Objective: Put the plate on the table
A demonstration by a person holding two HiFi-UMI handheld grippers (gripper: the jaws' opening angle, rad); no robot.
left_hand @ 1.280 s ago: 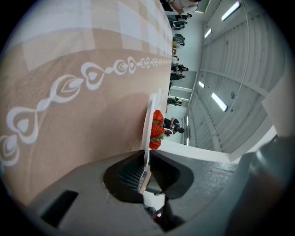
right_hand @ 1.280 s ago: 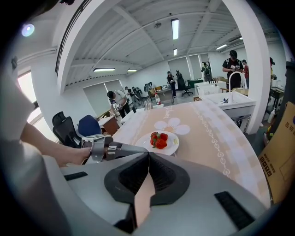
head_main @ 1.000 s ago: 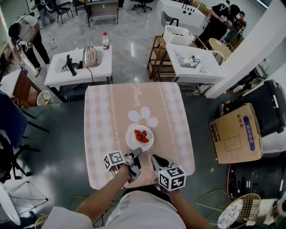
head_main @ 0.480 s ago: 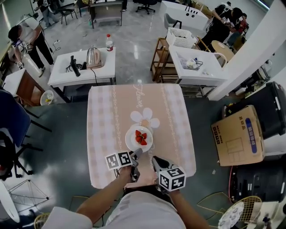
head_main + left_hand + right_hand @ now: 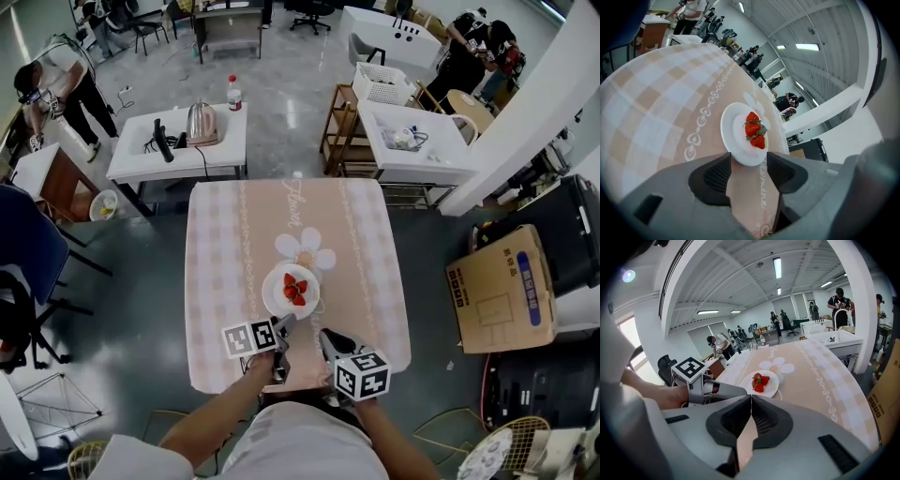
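A white plate (image 5: 278, 292) with red strawberries (image 5: 294, 289) rests on the pink checked table (image 5: 216, 281), just in front of a flower print (image 5: 305, 247). My left gripper (image 5: 282, 328) sits at the plate's near rim. In the left gripper view the plate (image 5: 732, 133) lies flat, its near edge between the tips of my left gripper (image 5: 747, 164). The jaws are opening and the pads stand clear of the rim. My right gripper (image 5: 328, 339) hovers beside it near the table's front edge. In its own view the right gripper (image 5: 751, 399) is shut on nothing, with the plate (image 5: 772, 383) ahead.
Behind the table stand a white table with a kettle (image 5: 202, 122) and a bottle (image 5: 233, 94), a wooden stool (image 5: 339, 122) and a white table with a basket (image 5: 380, 82). A cardboard box (image 5: 502, 286) lies on the floor at right. People stand at the room's far edges.
The left jaws have spread apart and let go of the plate's rim. The plate now lies still on the table. The right gripper has hardly moved.
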